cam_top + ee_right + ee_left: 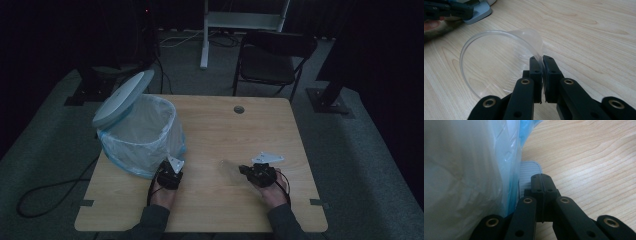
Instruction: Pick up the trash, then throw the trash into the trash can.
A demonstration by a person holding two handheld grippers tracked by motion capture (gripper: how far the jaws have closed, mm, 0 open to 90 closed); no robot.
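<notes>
One clear plastic cup in our right tongs.
We pinch its thin rim; it lies sideways on the bench, unlabelled. Our left tongs are closed, empty, on the bin's pedal.

Clear glossy plastic cup on a matt wood-grain table

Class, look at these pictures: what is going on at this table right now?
A person works with two handheld grippers. The right gripper is shut on the rim of a clear plastic cup lying on the wooden table. The left gripper, jaws together, presses the pedal of the lined bin, whose lid stands open.
</notes>
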